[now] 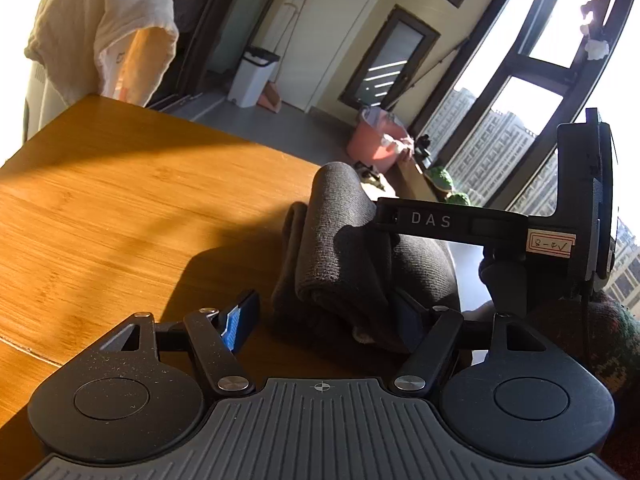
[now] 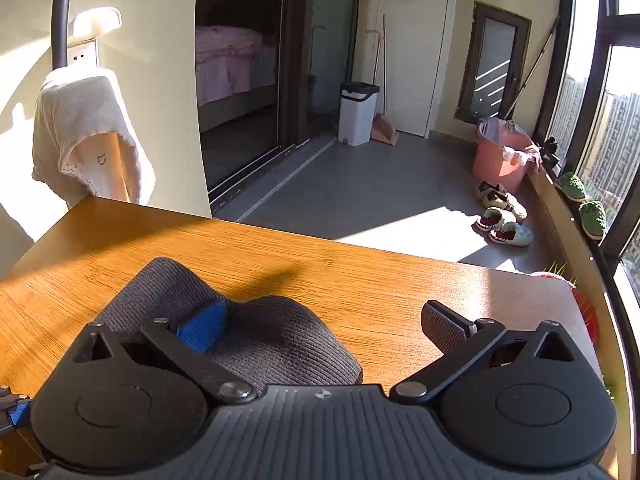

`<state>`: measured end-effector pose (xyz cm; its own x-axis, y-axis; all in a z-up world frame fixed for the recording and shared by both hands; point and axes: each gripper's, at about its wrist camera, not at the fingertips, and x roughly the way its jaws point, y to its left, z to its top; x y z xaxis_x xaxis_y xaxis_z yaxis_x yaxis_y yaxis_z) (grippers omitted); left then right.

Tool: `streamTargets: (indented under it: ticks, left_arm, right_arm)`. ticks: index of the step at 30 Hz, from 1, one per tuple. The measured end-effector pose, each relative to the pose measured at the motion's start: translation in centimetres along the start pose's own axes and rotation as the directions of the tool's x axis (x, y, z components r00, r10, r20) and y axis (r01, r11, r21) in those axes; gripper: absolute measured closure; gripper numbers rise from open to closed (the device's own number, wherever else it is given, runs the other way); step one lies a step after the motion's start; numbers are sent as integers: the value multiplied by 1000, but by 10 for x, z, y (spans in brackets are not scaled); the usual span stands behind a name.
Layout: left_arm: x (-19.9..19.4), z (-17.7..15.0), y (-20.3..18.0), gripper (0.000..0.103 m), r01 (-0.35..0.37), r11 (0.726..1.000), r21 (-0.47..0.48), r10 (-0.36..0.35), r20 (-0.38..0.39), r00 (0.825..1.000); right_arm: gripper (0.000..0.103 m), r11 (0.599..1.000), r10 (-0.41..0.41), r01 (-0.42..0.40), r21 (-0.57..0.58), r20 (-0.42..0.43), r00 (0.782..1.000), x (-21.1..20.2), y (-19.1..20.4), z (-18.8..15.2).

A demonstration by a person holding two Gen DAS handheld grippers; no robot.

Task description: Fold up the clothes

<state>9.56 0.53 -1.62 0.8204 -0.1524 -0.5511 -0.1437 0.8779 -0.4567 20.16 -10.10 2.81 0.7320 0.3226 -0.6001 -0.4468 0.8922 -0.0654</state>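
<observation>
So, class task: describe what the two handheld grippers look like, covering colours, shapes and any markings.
Both are matte black, with two round discs and silver-pinned linkage arms over a ribbed grey base bearing a small crosshair mark. The left gripper has blue finger pads. The right gripper has one blue pad and one dark ribbed pad; its side reads "DAS" and carries a handwritten label.

Dark knit garment (image 1: 344, 248) folded on table (image 1: 120, 208)

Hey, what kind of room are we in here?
Probably an enclosed balcony in a high-rise flat: tall windows face apartment towers, a laundry bucket and slippers sit on the floor, and a bedroom opens alongside.
</observation>
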Motion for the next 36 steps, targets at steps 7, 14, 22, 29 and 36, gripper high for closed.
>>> streamTargets:
  ticks: [7,14,22,29,36]
  left_arm:
    - [7,-9,-23,14,-48,998,-32,50,52,997]
    - [13,-8,-35,8,-33,998,-44,35,34,999]
    - [-10,-4,-30,4,-66,997,26,65,44,997]
    - [-55,-24,-43,0,-158,975,154,140,124,982]
    - [-77,-48,-37,0,-197,961,193,194,33,980]
  right_arm:
    - [0,989,13,-15,150,11,1000,-42,-46,-23]
    - [0,975,17,-4,224,-57,998,-13,-58,-39]
    - [0,985,21,-20,171,-4,1000,-71,-50,-69]
    - [0,953,117,-102,286,-32,993,-120,-38,-123]
    - [0,977,29,-8,211,-100,995,-142,-11,-152]
